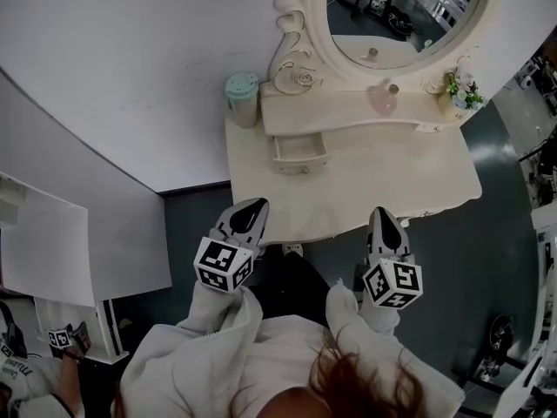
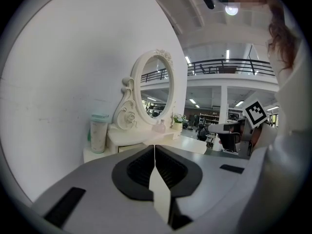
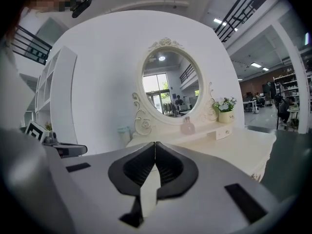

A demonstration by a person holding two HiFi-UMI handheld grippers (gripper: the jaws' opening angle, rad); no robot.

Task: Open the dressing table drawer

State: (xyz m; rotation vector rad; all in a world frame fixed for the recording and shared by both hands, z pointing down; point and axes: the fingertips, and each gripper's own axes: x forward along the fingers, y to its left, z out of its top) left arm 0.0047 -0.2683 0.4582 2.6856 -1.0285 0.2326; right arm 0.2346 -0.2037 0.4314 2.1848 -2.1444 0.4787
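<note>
Left gripper (image 1: 251, 207): jaws together, empty, at desk (image 1: 392, 177) front edge. Right gripper (image 1: 384, 214): jaws together, empty, alongside. Drawer (image 1: 298, 150): desk back left, under shelf (image 1: 348, 111), apparently slightly pulled out.

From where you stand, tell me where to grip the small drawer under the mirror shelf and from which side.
Take the drawer by its front panel's top edge, coming from your side of the table. It sticks out from under the shelf with its top open, so a jaw could probably hook inside. Any knob is too small to see.
</note>
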